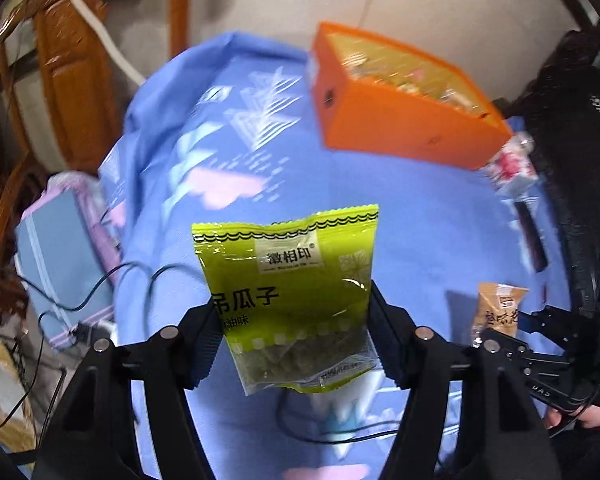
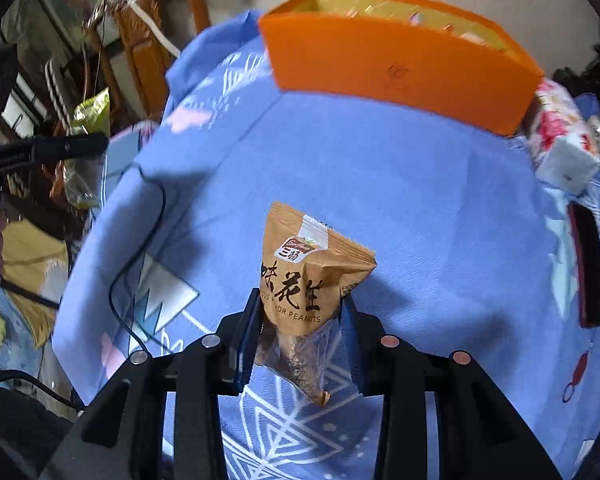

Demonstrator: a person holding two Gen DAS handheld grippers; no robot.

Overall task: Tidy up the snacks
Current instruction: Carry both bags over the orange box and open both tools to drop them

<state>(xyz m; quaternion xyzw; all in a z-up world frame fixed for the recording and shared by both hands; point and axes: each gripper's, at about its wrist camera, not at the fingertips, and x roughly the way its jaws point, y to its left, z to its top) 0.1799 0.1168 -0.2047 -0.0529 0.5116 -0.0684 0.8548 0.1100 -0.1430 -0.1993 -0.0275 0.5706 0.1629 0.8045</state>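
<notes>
Above blue cloth (image 1: 380, 200), both tools tilted downward.

Your left wrist camera rides just behind the left gripper (image 1: 290, 336) and looks steeply down along its fingers at the blue cloth (image 1: 400, 216), with the orange box (image 1: 404, 128) at the far side, upper right of centre. Your right wrist camera sits the same way behind the right gripper (image 2: 300, 334), also tilted down, nearer the orange box (image 2: 396, 68), which fills the top. Both views share the box and the cloth before it; each catches the other gripper at its edge.
</notes>
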